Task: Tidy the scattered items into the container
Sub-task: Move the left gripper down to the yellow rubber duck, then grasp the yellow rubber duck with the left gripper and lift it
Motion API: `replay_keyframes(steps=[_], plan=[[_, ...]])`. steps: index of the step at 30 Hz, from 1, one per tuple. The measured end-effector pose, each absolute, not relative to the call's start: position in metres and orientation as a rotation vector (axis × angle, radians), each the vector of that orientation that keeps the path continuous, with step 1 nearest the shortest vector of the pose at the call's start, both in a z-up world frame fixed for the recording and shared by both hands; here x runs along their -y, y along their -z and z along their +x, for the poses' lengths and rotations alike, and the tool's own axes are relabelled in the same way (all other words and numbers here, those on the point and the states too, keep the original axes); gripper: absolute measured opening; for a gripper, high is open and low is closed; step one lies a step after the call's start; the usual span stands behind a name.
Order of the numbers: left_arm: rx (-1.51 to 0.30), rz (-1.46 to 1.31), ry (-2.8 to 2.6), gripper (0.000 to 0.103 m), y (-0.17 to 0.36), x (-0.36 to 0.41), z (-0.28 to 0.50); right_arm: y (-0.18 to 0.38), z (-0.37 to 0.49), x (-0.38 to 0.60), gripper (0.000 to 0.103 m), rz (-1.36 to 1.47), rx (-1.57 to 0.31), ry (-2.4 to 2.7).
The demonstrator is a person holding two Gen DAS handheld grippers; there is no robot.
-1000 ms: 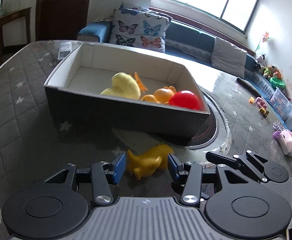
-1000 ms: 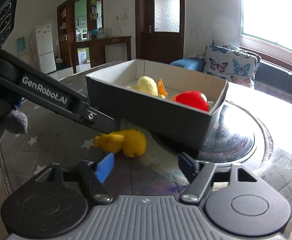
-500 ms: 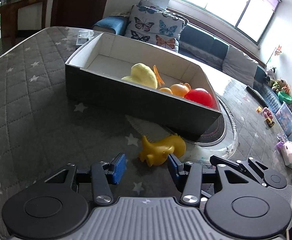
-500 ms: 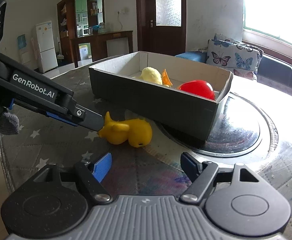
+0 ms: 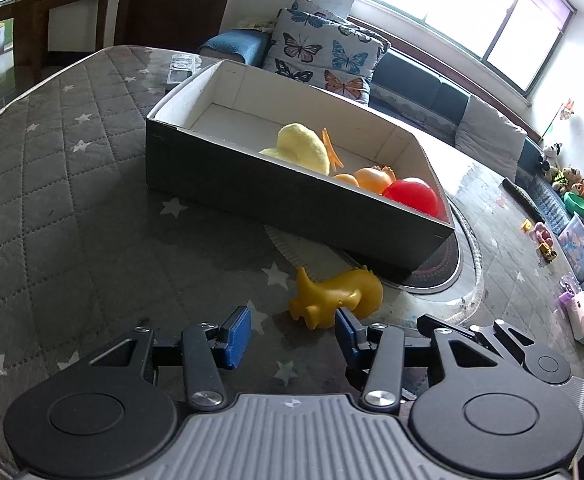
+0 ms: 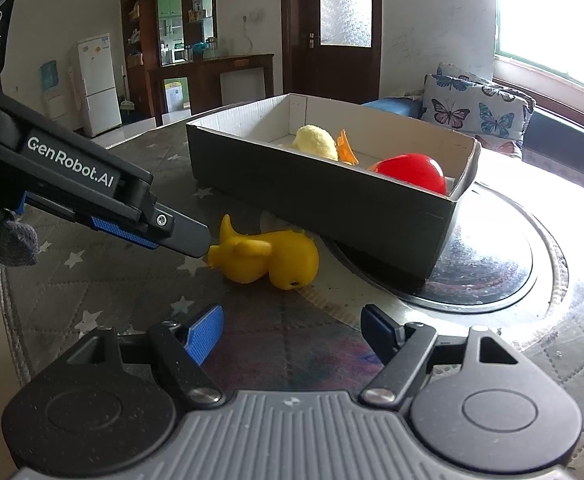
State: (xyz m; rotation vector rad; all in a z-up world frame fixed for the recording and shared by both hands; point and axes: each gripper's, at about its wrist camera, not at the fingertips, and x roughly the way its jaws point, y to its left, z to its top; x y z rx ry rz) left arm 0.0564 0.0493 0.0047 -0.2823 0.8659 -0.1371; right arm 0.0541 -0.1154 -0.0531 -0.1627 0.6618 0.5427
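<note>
We see the left gripper [image 5: 290, 330] spread wide, gripping nothing; one fingertip [image 6: 196, 240] sits at the tail of the yellow rubber duck [image 5: 337, 294], whether touching we cannot tell. The duck lies on its side on the bench [image 5: 72, 208], just beside the box [image 5: 284, 200]. The right gripper [image 6: 292, 332] hangs open and empty over bare bench before the duck.

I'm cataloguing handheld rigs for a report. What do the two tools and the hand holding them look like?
Both tools are alike: the left tool and right tool have black linkage fingers with blue ribbed pads, round black discs and a grey ribbed body. The left one carries white "GenRobot.AI" lettering on its side. The hand wears a grey knit glove.
</note>
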Motion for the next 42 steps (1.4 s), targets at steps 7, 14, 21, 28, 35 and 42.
replay_keyframes(steps=[7, 14, 21, 28, 35, 42], plan=[[-0.866, -0.301, 0.127, 0.049, -0.004, -0.052, 0.059, 0.055, 0.059, 0.112, 0.078, -0.164, -0.669, -0.55], [-0.871, -0.312, 0.124, 0.049, -0.004, -0.054, 0.063, 0.059, 0.064, 0.109, 0.077, -0.165, -0.678, -0.557], [-0.878, -0.325, 0.115, 0.049, -0.002, -0.055, 0.071, 0.061, 0.071, 0.104, 0.077, -0.18, -0.678, -0.57], [-0.887, -0.357, 0.121, 0.049, 0.0, -0.056, 0.082, 0.06, 0.082, 0.099, 0.067, -0.184, -0.676, -0.586], [-0.903, -0.429, 0.139, 0.047, 0.008, -0.059, 0.091, 0.061, 0.089, 0.094, 0.065, -0.193, -0.68, -0.612], [-0.905, -0.484, 0.168, 0.042, 0.013, -0.06, 0.098, 0.063, 0.09, 0.089, 0.063, -0.213, -0.679, -0.633]])
